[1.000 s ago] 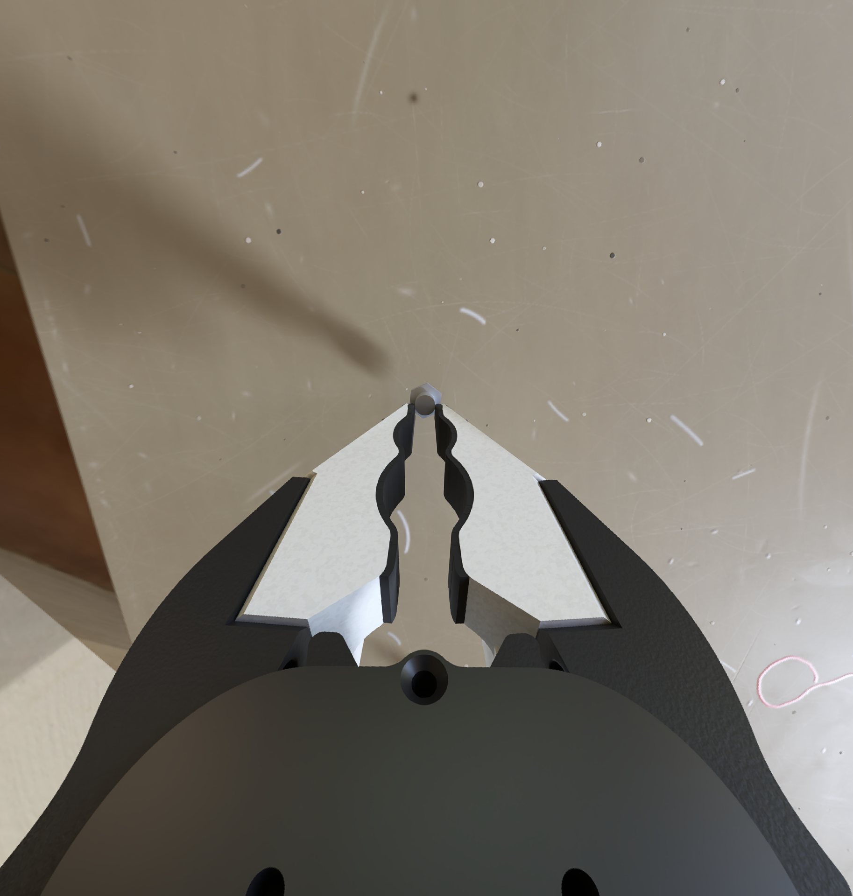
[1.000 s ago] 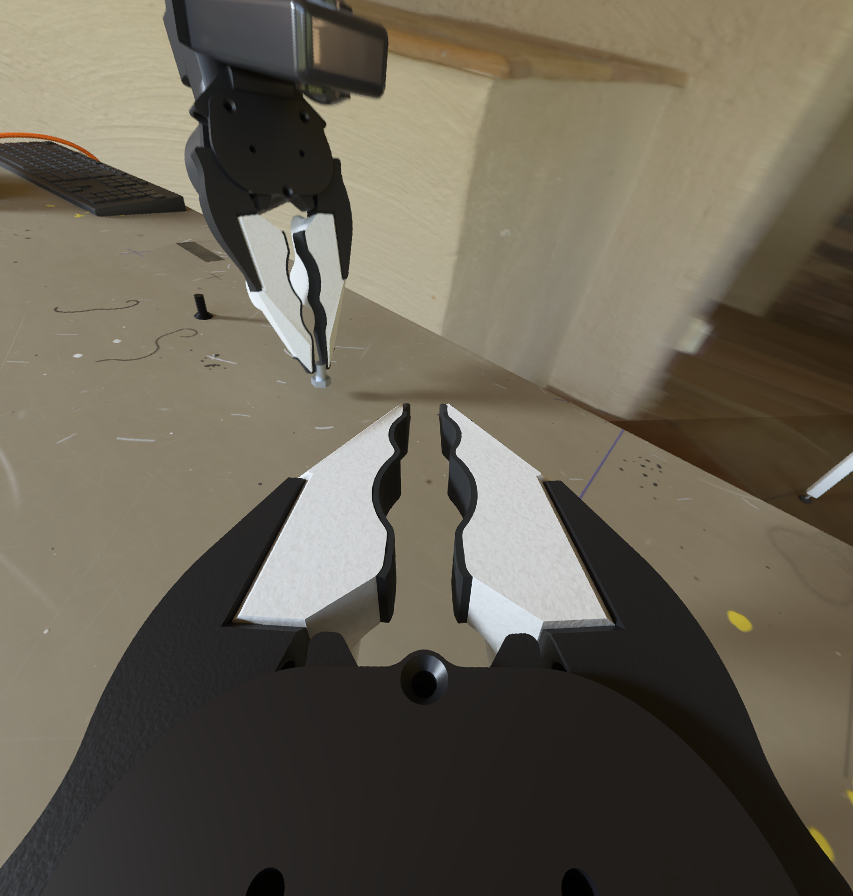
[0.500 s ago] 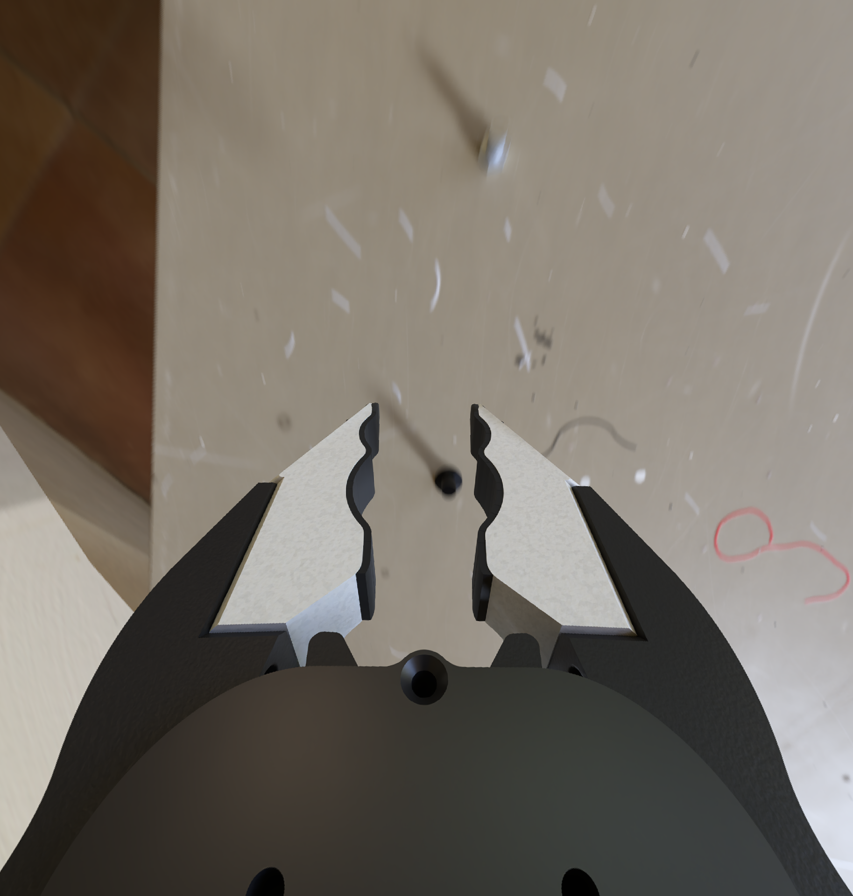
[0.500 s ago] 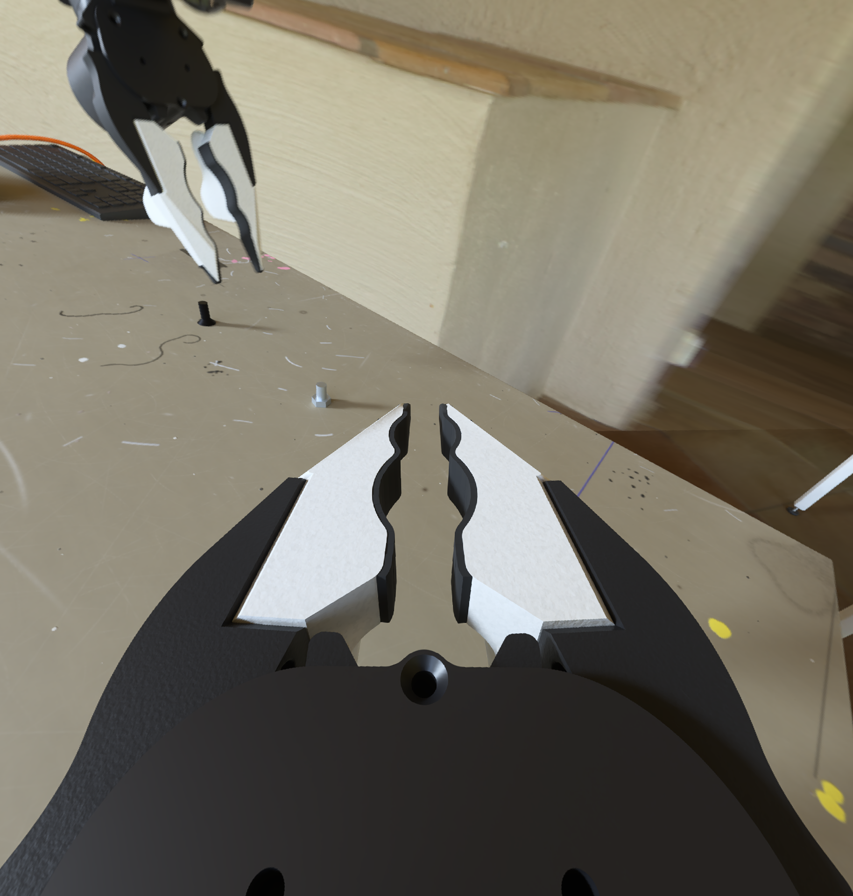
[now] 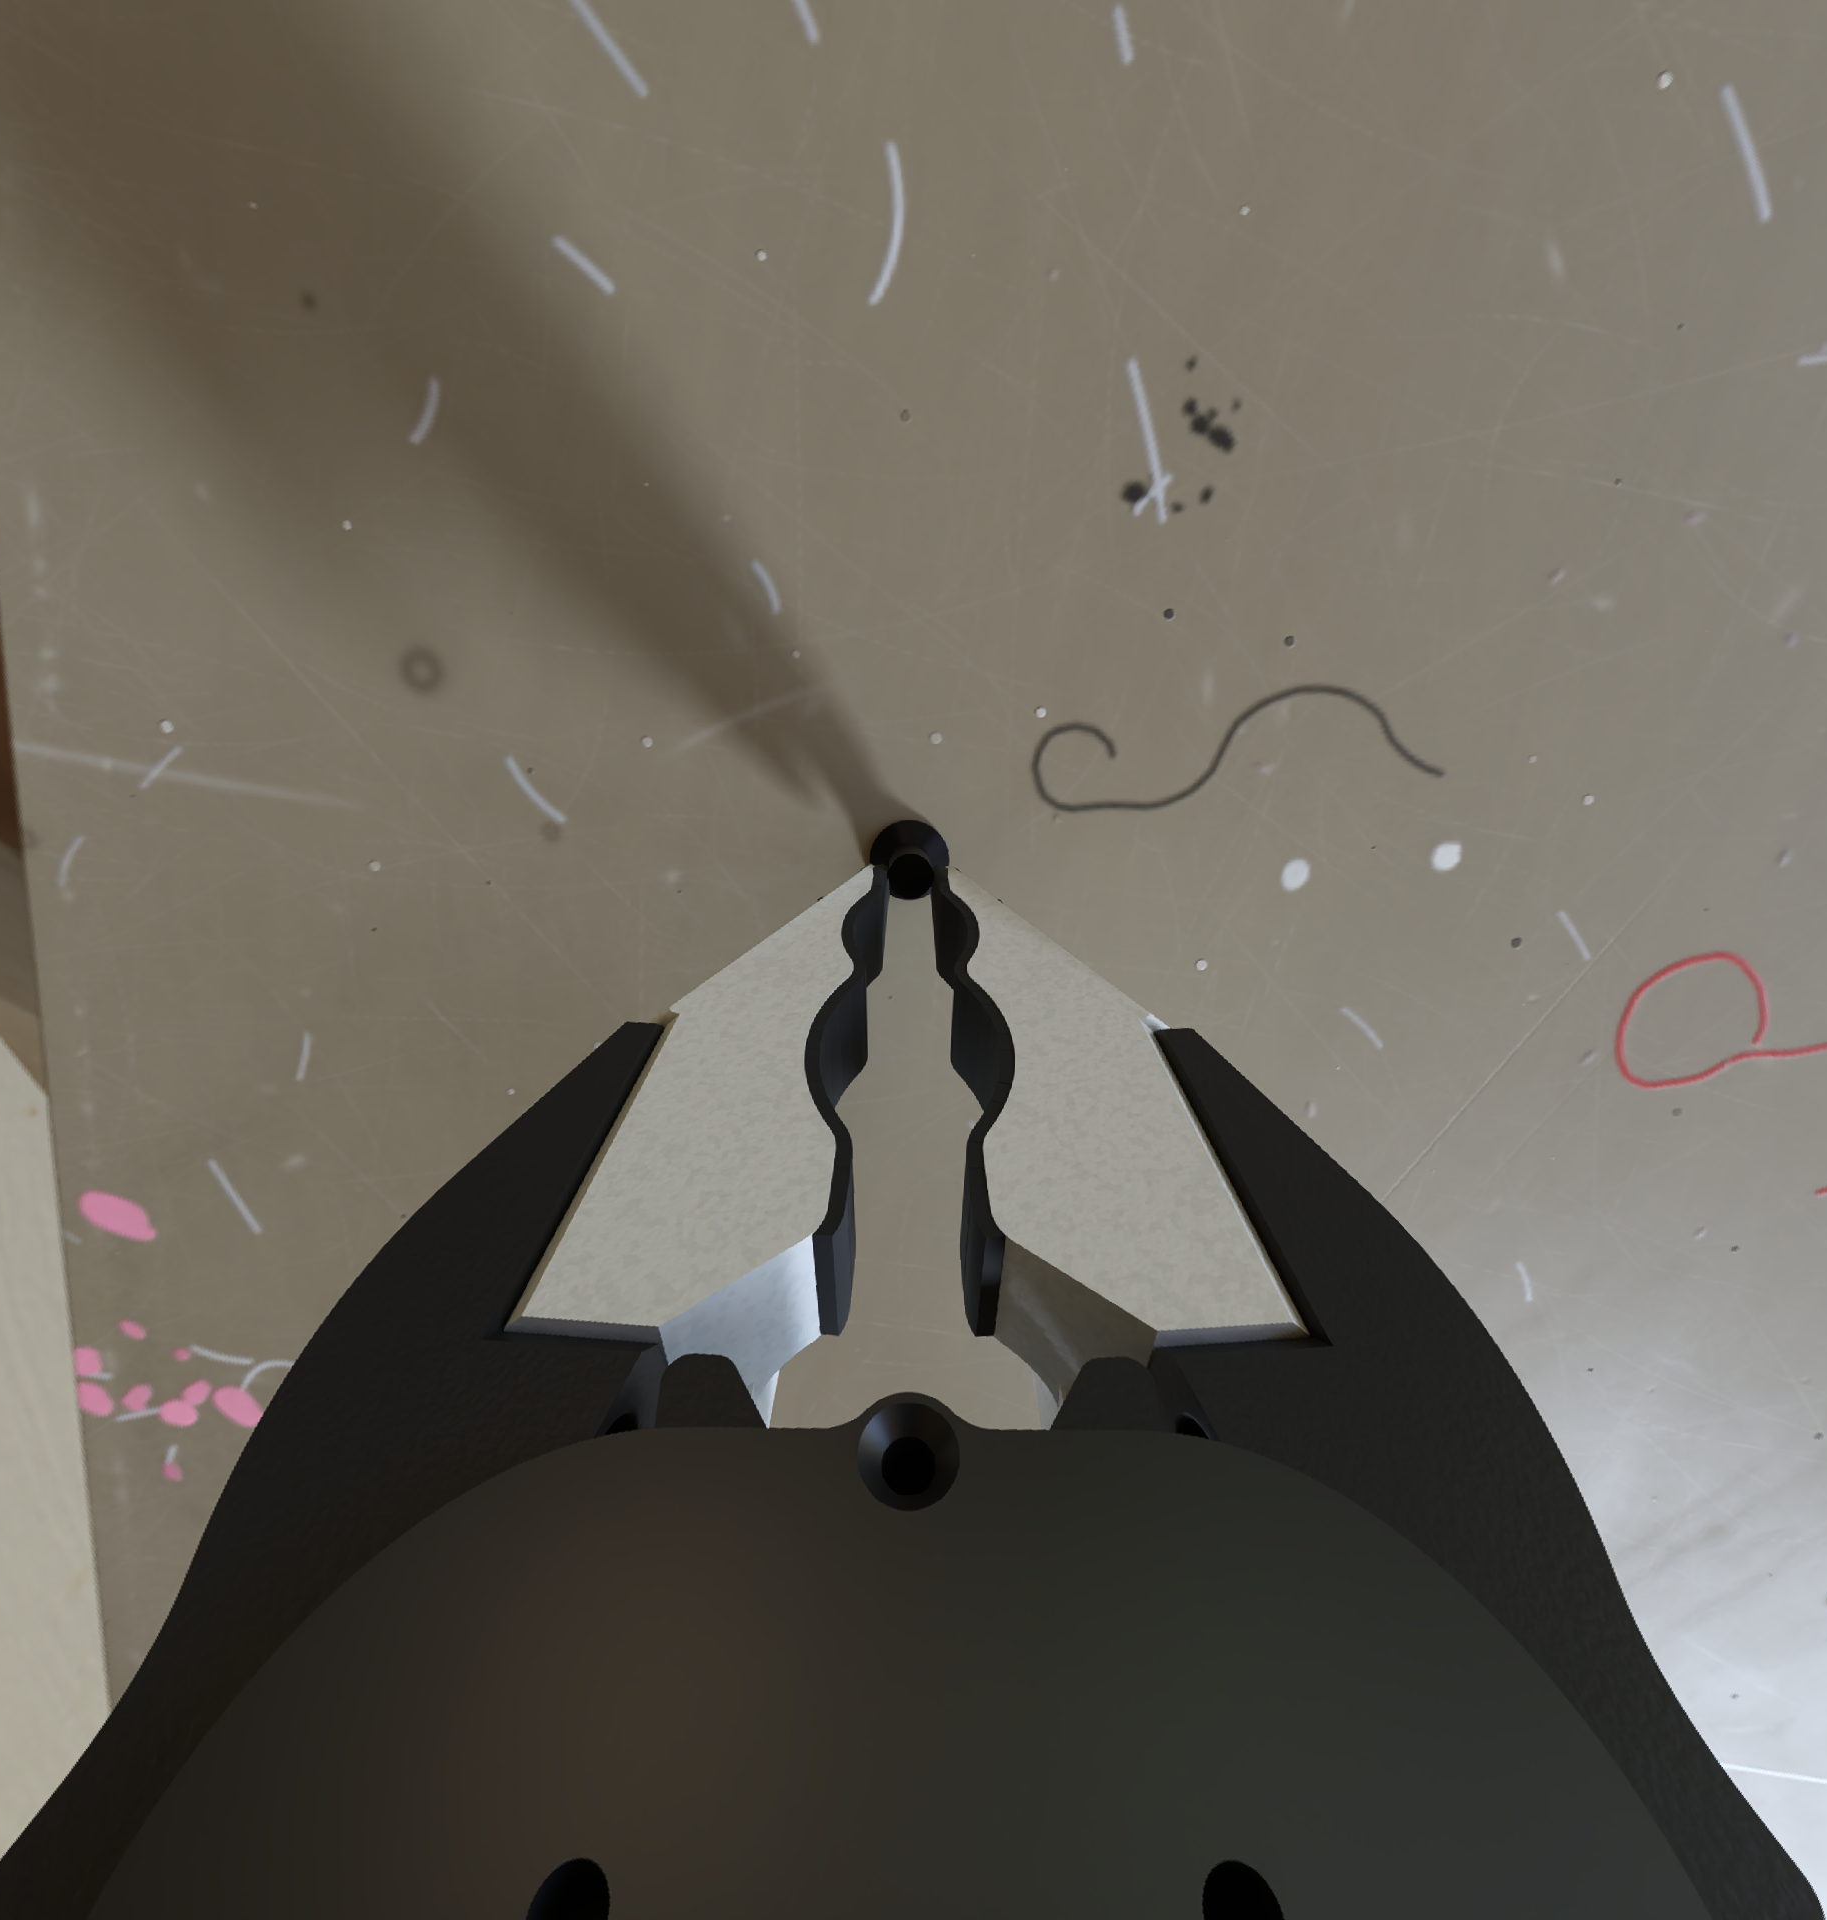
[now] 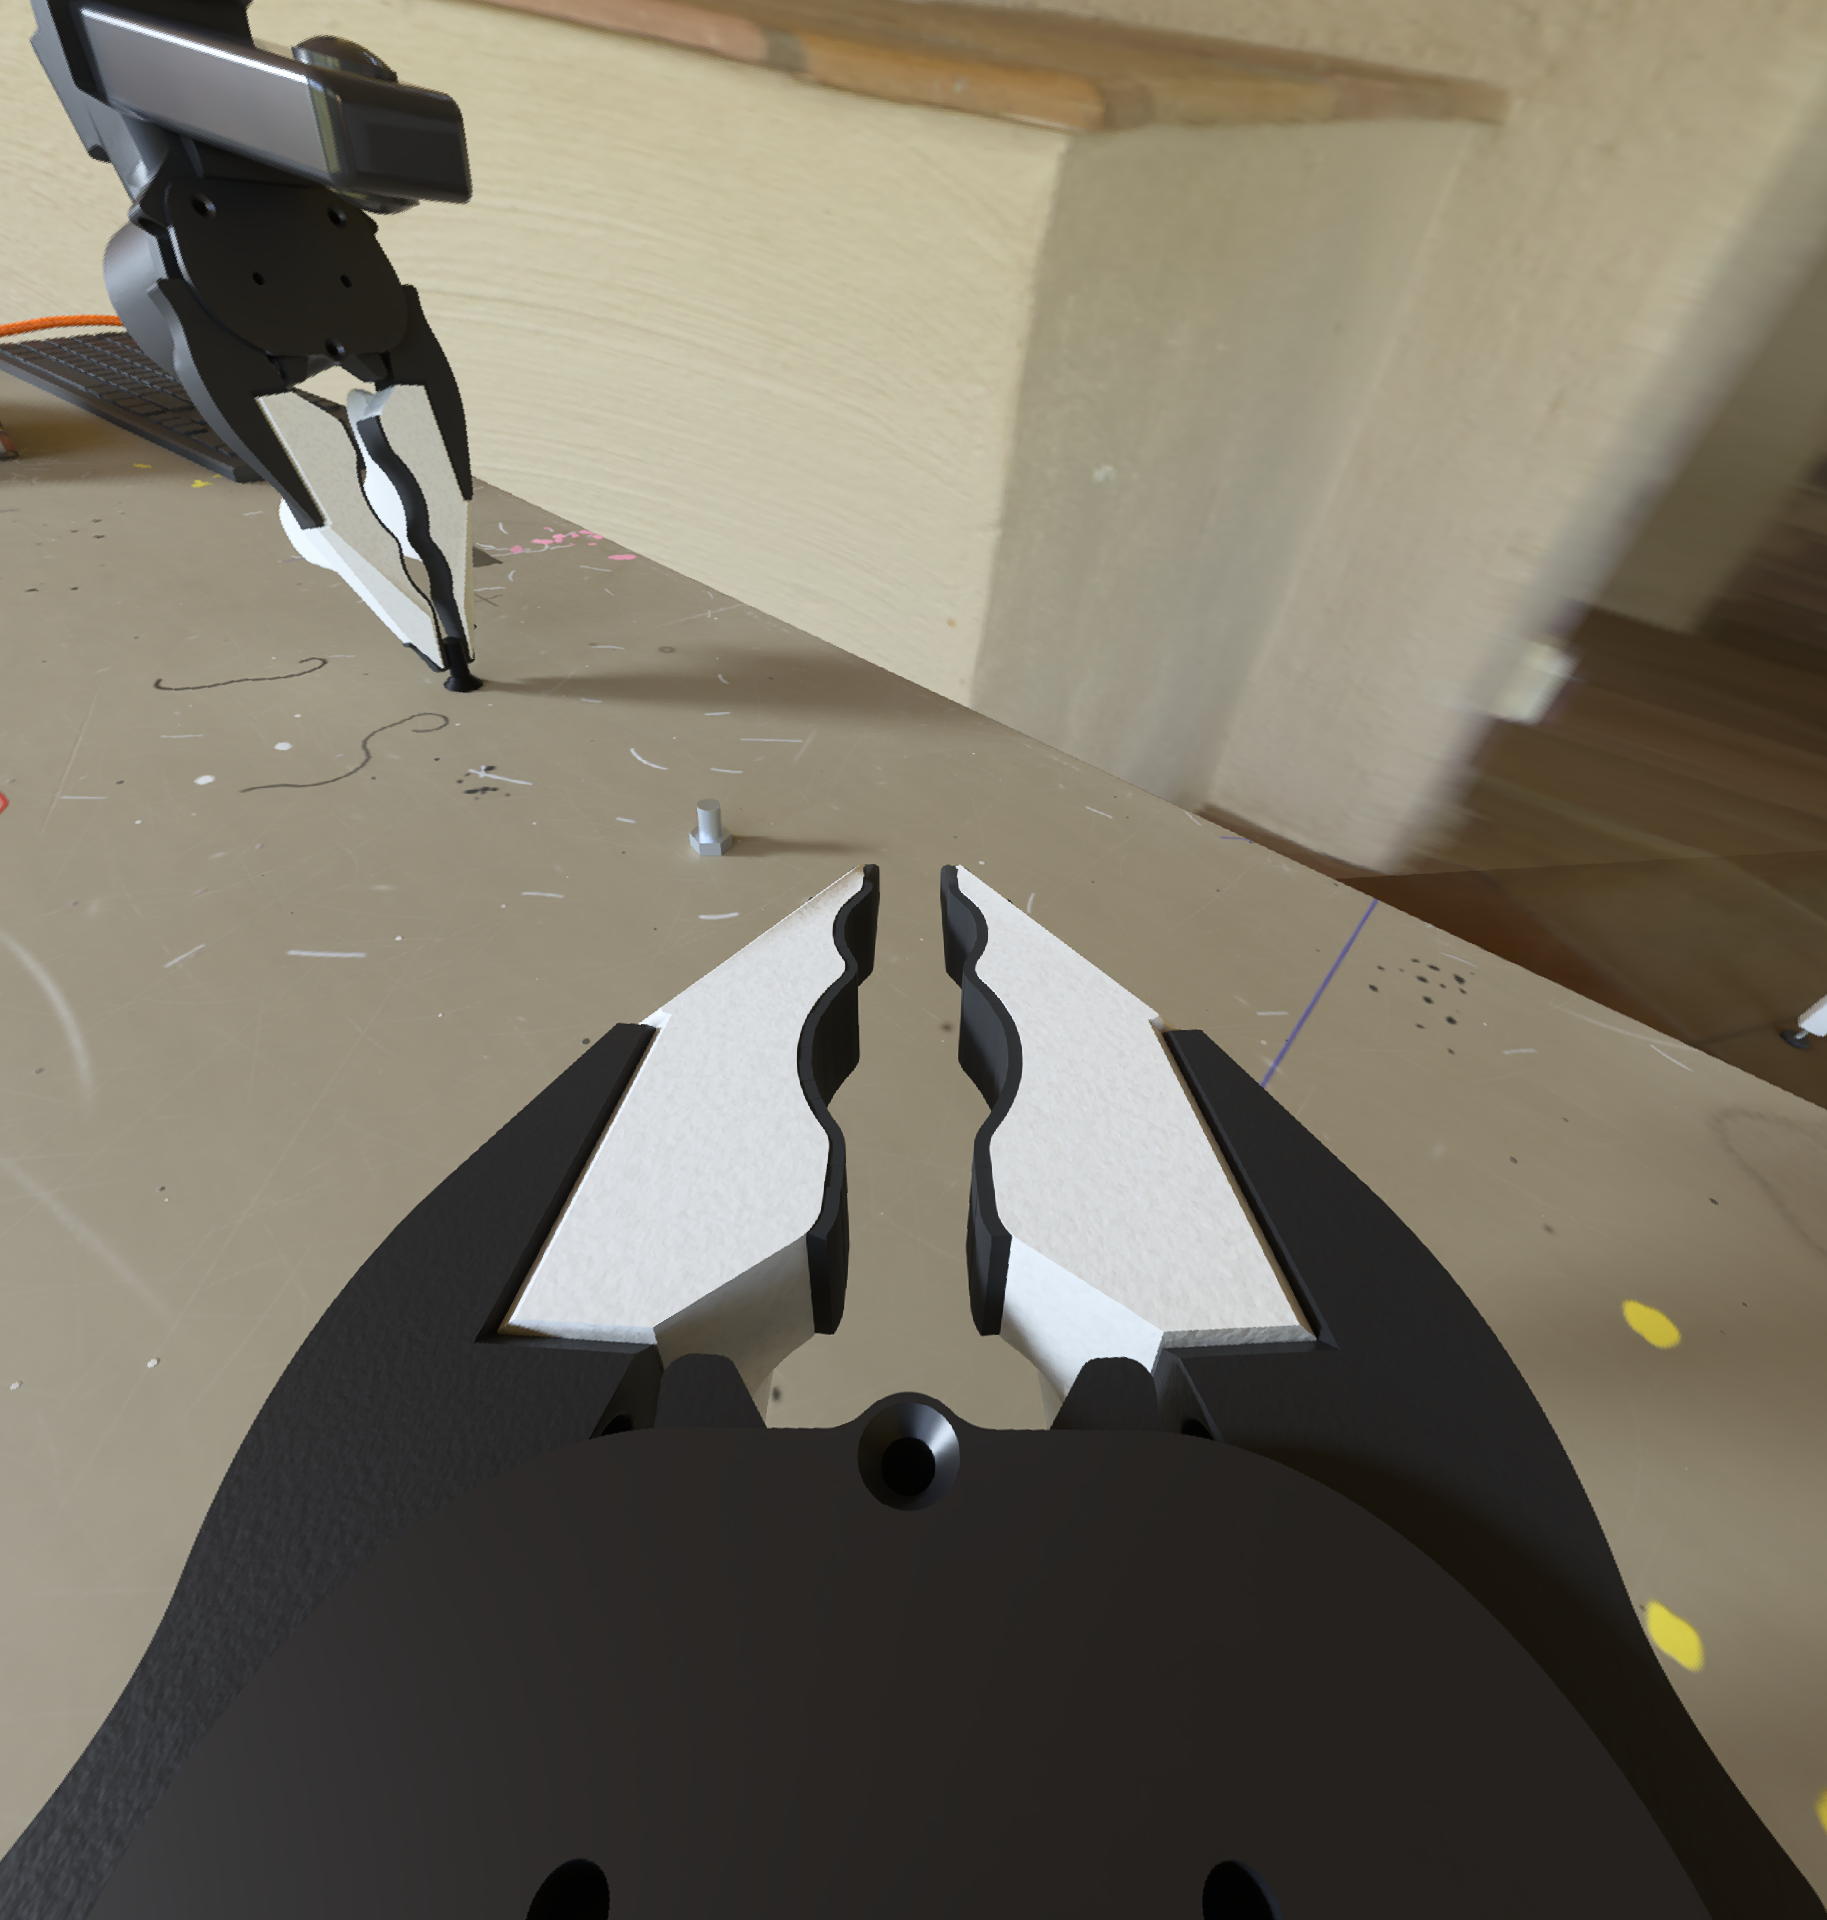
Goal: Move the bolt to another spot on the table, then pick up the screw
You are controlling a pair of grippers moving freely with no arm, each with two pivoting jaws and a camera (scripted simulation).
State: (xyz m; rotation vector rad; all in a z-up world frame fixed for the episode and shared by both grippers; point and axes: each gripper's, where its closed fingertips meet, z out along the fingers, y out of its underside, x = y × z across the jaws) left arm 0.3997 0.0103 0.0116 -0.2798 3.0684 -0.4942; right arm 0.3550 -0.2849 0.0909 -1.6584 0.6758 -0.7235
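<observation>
Down from its hover, the left hand-held gripper (image 5: 911, 878) pinches the small, stiff, slippery black screw (image 5: 910, 860) by its shank on the bench (image 5: 1408, 312), while the right hand-held gripper (image 6: 909, 883) waits slightly open and empty.

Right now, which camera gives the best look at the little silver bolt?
The right wrist view. The silver bolt stands there alone on the table, head down, nothing covering it, just ahead of the right gripper. The left wrist view does not show it, only the black screw between the left gripper's tips.
</observation>
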